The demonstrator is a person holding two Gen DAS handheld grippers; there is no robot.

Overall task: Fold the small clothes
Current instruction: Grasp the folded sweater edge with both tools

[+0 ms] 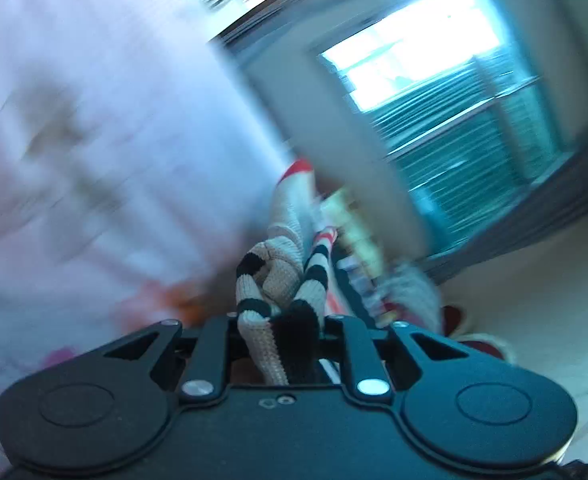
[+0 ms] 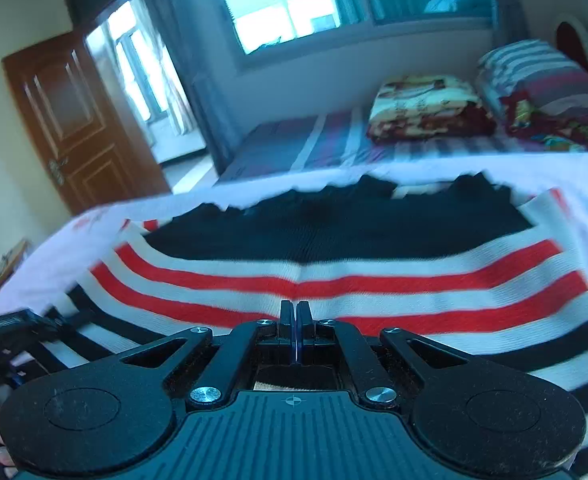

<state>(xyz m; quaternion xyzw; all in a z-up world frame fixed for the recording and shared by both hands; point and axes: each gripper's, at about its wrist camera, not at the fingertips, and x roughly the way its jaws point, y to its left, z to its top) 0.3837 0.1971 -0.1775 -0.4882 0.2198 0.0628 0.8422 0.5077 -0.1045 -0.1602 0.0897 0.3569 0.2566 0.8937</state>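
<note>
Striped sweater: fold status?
Done: striped sweater lies spread on the white sheet, no fold visible. In hand: left gripper is clamped on a bunched knit part; right gripper is shut, nothing visibly between its pads. Left: all the folds.

My left tool (image 1: 294,332) is matte black, with two round side discs and silver screws at the linkage pivots. My right tool (image 2: 295,322) matches it, adding a ribbed centre plate bearing a crosshair mark, with blue-edged pads (image 2: 304,320).
</note>
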